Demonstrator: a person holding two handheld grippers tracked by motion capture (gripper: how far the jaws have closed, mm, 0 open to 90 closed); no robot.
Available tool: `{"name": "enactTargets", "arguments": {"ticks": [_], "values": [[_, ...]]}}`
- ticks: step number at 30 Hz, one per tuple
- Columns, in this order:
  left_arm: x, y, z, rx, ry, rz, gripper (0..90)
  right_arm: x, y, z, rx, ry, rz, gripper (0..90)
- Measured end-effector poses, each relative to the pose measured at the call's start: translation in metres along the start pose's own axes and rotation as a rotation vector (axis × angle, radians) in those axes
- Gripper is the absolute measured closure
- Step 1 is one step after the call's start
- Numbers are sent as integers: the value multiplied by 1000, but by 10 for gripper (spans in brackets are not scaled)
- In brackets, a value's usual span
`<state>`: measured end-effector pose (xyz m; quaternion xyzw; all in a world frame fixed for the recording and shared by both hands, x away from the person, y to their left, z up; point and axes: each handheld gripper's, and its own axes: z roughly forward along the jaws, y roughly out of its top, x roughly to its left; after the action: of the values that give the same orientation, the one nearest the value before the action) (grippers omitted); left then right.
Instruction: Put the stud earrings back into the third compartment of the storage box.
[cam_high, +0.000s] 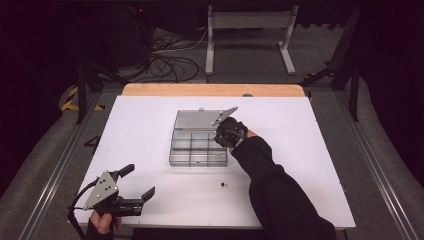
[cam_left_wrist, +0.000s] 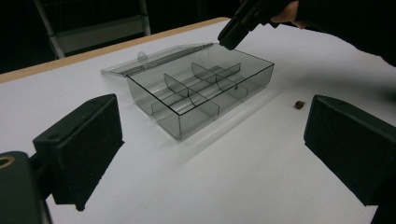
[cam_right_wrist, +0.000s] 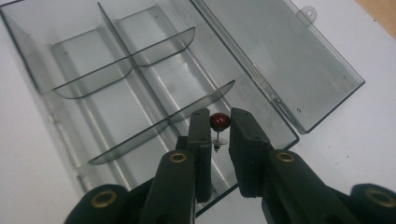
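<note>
right gripper view: right tool (cam_right_wrist: 218, 126) pinches red earring (cam_right_wrist: 220, 121) over organizer box (cam_right_wrist: 116, 70).

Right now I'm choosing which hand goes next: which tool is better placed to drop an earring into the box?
Right. Its tool holds a red earring above the open box; the left tool waits open.

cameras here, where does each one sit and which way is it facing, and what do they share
High view: fixed above the person's side, looking forward and down on the white table; both forearms, left gripper and right gripper.
Left gripper view: rides the left gripper, looking across the table between its open jaws.
Right gripper view: rides the right gripper, looking down into the box, pinching a red earring.
Shared: all three show the clear divided box.
</note>
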<state>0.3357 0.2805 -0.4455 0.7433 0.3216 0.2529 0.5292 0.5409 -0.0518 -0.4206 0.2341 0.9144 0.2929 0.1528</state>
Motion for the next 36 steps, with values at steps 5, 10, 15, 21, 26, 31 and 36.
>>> {"name": "enactTargets", "arguments": {"ticks": [5,10,15,21,26,31,36], "values": [[0,0,-1,-1,-4,2,52,-4,0,9,-4,0,19,792],[0,0,-1,-1,-2,-2,52,-6,-1,21,6,2,22,792],[0,0,-1,0,-3,-1,51,-8,-1,28,9,3,31,792],[1,0,0,-2,-3,-4,52,-9,-1,27,3,2,33,731],[1,0,0,-2,-2,-4,51,-7,0,20,-14,10,31,640],[1,0,0,-2,-1,-6,51,-5,1,12,-31,32,29,564],[1,0,0,1,-2,-8,51,-1,1,-7,-54,65,29,446]]}}
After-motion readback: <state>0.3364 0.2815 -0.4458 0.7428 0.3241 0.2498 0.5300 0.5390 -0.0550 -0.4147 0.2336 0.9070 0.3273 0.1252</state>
